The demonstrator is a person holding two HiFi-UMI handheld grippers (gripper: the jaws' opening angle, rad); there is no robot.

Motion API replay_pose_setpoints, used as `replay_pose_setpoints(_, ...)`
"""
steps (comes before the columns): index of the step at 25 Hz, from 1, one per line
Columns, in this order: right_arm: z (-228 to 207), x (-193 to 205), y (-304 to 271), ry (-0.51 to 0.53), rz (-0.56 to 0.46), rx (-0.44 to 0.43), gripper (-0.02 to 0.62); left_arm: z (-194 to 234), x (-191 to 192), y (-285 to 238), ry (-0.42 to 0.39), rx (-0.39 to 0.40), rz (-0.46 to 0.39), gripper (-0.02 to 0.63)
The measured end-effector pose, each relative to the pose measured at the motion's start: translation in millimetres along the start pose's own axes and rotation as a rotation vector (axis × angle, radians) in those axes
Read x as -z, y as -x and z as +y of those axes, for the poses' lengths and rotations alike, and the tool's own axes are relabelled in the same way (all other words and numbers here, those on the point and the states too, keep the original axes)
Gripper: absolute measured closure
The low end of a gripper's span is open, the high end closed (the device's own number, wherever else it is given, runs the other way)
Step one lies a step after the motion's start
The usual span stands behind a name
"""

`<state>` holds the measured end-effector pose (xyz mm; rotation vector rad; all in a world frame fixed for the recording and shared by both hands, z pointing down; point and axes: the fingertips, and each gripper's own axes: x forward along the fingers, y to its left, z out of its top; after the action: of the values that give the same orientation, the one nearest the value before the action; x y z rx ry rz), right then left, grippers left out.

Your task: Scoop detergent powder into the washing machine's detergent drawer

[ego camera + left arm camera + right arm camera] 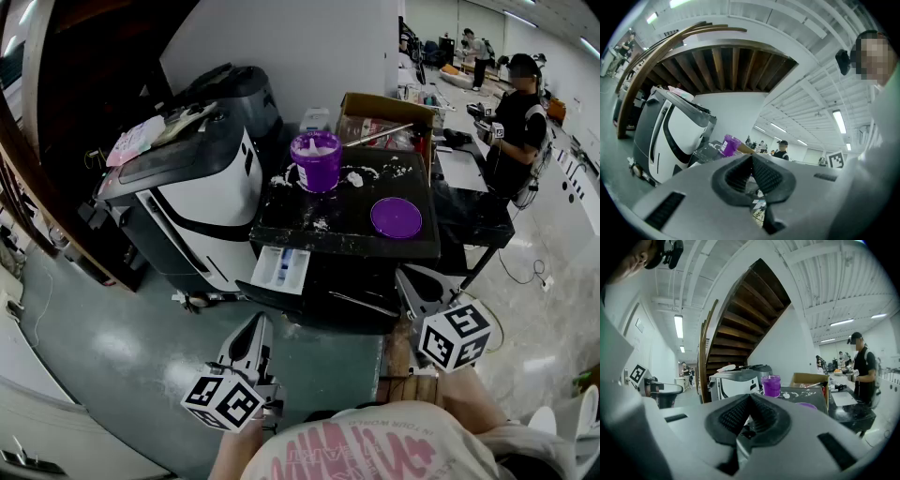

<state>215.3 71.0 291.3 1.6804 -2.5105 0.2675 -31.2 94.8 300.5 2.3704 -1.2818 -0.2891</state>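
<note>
Left gripper and right gripper, both pressed together empty, hang well short of the purple detergent tub

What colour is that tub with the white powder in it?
The tub is purple; the head view shows it best.

I saw a purple plastic tub, a flat round purple lid, a black tabletop speckled with white powder, and a white plastic machine banded black.
</note>
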Motion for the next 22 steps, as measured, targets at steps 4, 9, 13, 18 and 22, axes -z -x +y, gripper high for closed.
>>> replay_pose_setpoints(4, 0.0, 9.3, -7.2, -0.009, 0.02, 0.003, 0.598, 7.7, 0.8, -7.5, -0.054, -0.014, 0.01, 0.603)
replay_pose_setpoints(9, -8.2, 20.2, -19.4, -0.042, 0.055, -0.022, 0.598, 11.2, 6.4, -23.1, -0.031, 0.009, 0.033, 0.603)
replay_pose_setpoints(13, -22.7, 29.3, -44.0, -0.083, 0.08, -0.041, 0.597, 22.9, 3.4, -45.2, -0.008, 0.001, 0.029, 0.603)
replay_pose_setpoints(18, -51.4, 23.8, -87.9, -0.081, 0.083, -0.074, 0.597, 36.7, -7.5, -82.9, 0.009, -0.028, 0.008, 0.603)
replay_pose_setpoints(22, -77.5, 0.9, -124.5, -0.101, 0.049, -0.115, 0.597, 47.6, -22.2, -117.4, 0.015, -0.052, -0.024, 0.603)
